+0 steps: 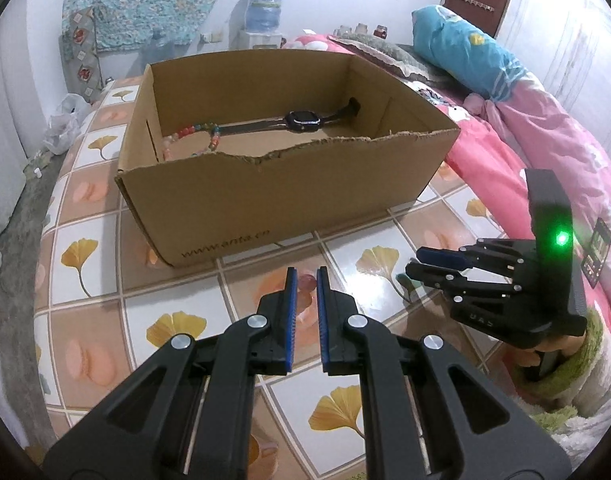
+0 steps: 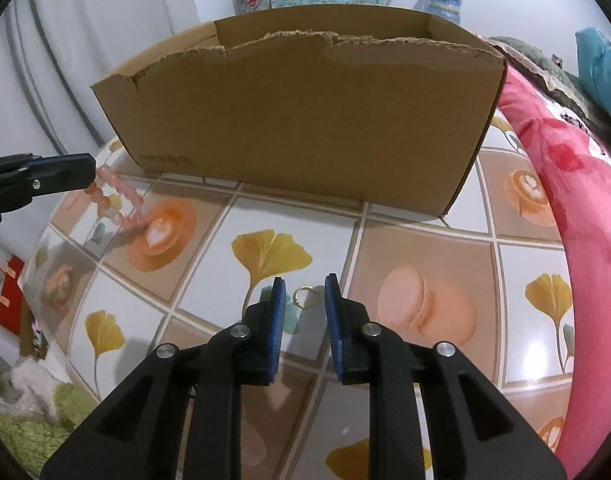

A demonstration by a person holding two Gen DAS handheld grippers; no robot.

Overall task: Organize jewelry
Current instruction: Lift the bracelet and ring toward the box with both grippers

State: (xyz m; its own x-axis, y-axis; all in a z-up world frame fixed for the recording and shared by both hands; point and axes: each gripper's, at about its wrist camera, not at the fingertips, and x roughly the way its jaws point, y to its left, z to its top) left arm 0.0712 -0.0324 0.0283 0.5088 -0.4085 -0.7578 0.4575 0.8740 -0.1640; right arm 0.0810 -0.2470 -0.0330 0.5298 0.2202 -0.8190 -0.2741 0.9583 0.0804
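Two bracelets (image 1: 193, 136), one watch (image 1: 299, 120), one ring (image 2: 304, 296).

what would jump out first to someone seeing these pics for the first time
The big cardboard box with a torn front edge dominates the tiled tabletop; inside lie a dark watch and a colourful bead bracelet. To its left, the left hand-held gripper dangles a pink bead bracelet above the table. The right hand-held gripper has its jaws apart around a small ring lying on a white tile.
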